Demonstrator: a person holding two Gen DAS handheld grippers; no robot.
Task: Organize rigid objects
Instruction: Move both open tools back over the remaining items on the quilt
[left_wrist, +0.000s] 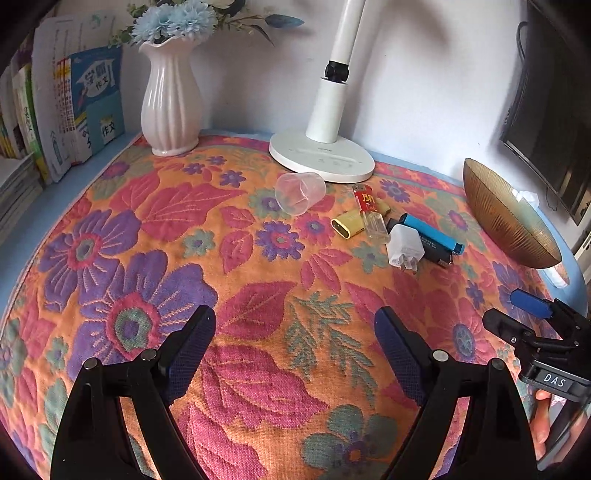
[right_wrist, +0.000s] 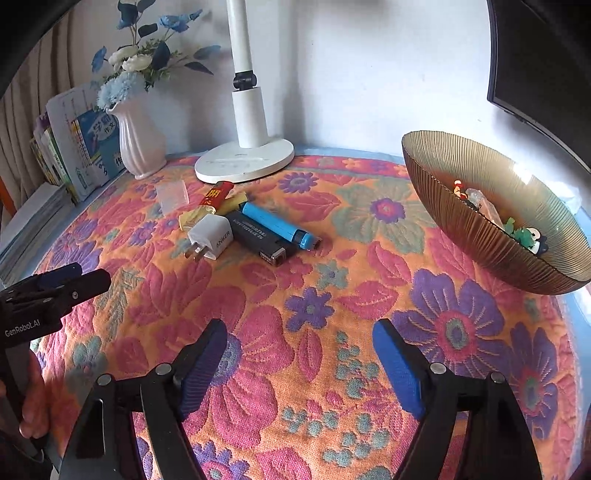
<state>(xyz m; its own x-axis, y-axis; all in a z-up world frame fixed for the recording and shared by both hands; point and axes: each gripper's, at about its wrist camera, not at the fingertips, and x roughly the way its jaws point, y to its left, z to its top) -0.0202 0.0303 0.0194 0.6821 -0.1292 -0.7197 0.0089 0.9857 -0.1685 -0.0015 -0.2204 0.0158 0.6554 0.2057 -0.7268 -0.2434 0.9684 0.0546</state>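
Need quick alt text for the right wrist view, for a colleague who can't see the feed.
The open right gripper hovers empty over a floral cloth, facing a cluster of lighters and a white charger near a lamp base. A ribbed gold bowl holding small trinkets sits at right; the left gripper shows at the left edge.

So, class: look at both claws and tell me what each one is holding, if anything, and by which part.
Nothing is held. The left claw and the right claw are both open above the floral cloth, with nothing between their pads.
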